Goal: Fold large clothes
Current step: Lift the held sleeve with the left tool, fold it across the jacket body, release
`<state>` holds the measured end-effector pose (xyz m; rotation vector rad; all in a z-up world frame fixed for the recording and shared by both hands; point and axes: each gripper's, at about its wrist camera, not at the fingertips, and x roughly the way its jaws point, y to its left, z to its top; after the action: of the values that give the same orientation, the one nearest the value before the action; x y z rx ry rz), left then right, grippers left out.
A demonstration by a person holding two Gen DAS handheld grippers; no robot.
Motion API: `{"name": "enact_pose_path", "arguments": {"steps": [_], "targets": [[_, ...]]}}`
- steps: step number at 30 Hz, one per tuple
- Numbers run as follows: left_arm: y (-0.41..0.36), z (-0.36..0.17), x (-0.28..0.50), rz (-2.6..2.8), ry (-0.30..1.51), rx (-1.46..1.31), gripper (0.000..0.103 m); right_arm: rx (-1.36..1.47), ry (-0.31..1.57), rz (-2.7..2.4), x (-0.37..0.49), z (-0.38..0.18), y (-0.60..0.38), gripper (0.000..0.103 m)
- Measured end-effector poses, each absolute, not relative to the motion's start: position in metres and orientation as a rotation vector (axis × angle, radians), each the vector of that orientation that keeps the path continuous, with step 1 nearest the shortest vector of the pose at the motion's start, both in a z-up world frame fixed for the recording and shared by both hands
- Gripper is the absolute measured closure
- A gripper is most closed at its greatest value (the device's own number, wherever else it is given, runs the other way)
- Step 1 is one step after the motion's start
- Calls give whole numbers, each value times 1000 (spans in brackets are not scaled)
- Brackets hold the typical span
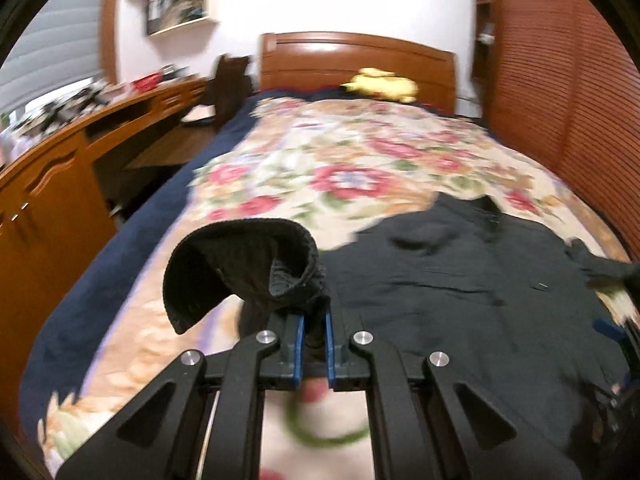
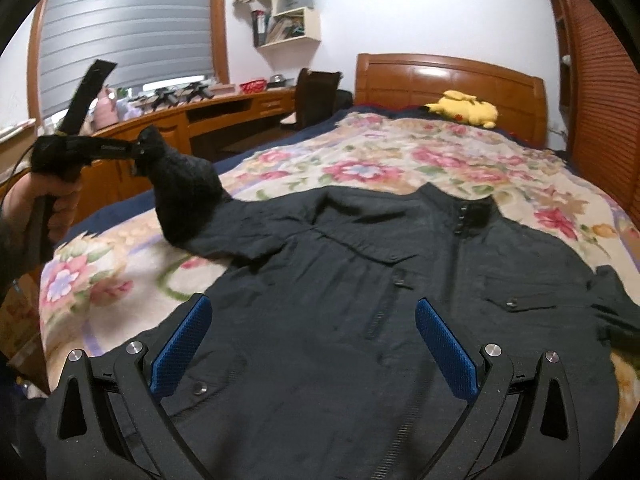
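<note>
A black jacket (image 2: pixel 360 280) lies front-up on the floral bedspread (image 2: pixel 360 160), collar toward the headboard. In the left wrist view my left gripper (image 1: pixel 314 316) is shut on the jacket's left sleeve just behind its knit cuff (image 1: pixel 240 264), which curls up above the jaws. From the right wrist view, the left gripper (image 2: pixel 138 152) holds that sleeve end (image 2: pixel 184 192) lifted off the bed at the left, in a person's hand (image 2: pixel 56 200). My right gripper (image 2: pixel 313 302) hangs open over the jacket's lower front, with nothing between its blue pads (image 2: pixel 444 344).
A yellow plush toy (image 2: pixel 464 108) lies by the wooden headboard (image 2: pixel 448 76). A long wooden desk (image 2: pixel 168 120) with clutter and a dark chair (image 2: pixel 316 92) run along the left of the bed. A louvred wooden wardrobe (image 2: pixel 600 92) stands on the right.
</note>
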<state>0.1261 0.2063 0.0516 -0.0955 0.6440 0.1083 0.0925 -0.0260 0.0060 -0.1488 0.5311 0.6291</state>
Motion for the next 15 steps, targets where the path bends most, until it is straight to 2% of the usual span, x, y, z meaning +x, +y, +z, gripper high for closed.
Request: {"name": "enact_pose_path", "arguments": {"steps": [7, 15], "targets": [[119, 48, 117, -71, 619, -67, 99, -129, 517, 554, 99, 13, -59, 0], [69, 13, 104, -75, 644, 4, 99, -124, 541, 512, 104, 6, -77, 0]]}}
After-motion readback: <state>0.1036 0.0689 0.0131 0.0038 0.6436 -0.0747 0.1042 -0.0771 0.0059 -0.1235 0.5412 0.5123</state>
